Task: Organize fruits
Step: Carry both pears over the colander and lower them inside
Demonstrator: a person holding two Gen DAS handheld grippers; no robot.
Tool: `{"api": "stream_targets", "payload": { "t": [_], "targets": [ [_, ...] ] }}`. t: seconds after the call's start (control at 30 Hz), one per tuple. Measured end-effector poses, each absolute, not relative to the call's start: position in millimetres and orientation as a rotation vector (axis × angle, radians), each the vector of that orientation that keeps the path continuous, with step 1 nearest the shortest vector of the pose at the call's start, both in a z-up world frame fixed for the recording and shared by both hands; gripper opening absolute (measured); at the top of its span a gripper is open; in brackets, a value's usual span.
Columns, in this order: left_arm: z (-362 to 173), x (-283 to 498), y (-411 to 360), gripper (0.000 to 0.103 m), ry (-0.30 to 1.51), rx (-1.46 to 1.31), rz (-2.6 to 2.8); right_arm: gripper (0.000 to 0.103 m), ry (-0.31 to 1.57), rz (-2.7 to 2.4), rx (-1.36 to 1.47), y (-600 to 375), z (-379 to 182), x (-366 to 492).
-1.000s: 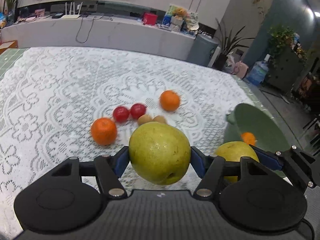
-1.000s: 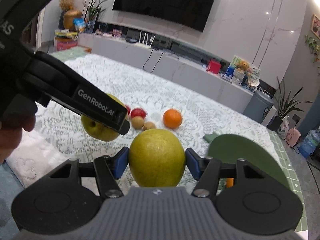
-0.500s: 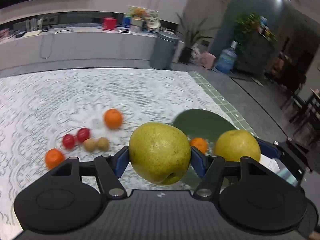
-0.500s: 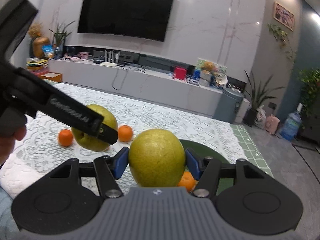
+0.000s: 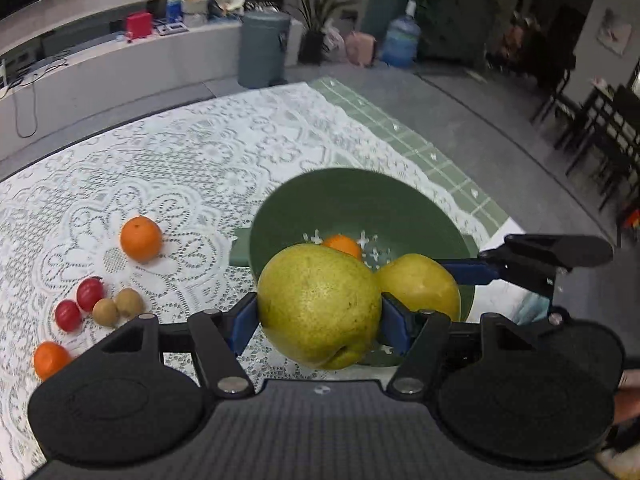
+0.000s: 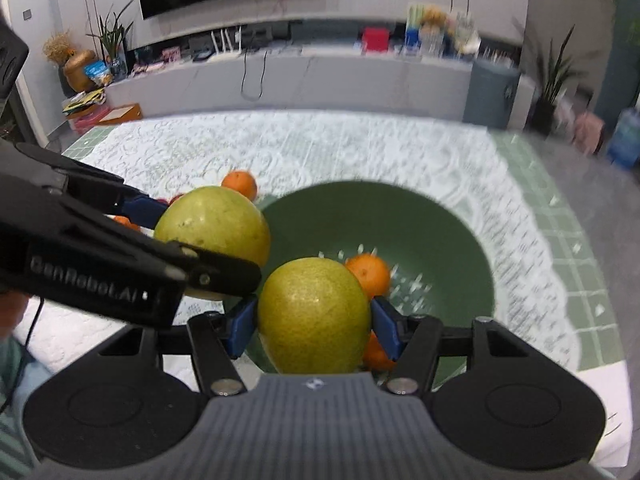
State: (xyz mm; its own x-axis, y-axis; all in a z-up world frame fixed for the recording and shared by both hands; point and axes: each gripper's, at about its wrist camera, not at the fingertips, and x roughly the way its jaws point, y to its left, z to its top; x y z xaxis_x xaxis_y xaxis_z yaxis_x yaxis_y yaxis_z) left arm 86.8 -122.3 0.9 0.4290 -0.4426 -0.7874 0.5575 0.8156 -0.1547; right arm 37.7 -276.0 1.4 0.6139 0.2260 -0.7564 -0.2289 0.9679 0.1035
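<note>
My left gripper (image 5: 318, 320) is shut on a big yellow-green pear (image 5: 318, 304) and holds it over the near left rim of a green bowl (image 5: 420, 208). My right gripper (image 6: 314, 322) is shut on a second pear (image 6: 314, 316) above the bowl's near side (image 6: 448, 248). Each pear also shows in the other view: the right one (image 5: 420, 290) and the left one (image 6: 212, 228). Oranges (image 6: 368, 274) lie inside the bowl.
On the lace tablecloth (image 5: 168, 176) to the left lie two oranges (image 5: 141, 239), two small red fruits (image 5: 78, 306) and two brown kiwis (image 5: 118, 308). The table's right edge (image 5: 452, 168) runs close behind the bowl.
Both grippers have swung right and forward with their pears, from over the loose fruit to above the green bowl, which now fills the middle of both views.
</note>
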Motion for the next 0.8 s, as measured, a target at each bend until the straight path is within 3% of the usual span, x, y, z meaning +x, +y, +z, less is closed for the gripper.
{"api": "stream_targets", "payload": {
  "t": [0.8],
  "targets": [
    [-19,128,-191,0.074,1.088,0.586,-0.713,0.059,1.206,0.434,-0.057,-291,-29,97]
  ]
}}
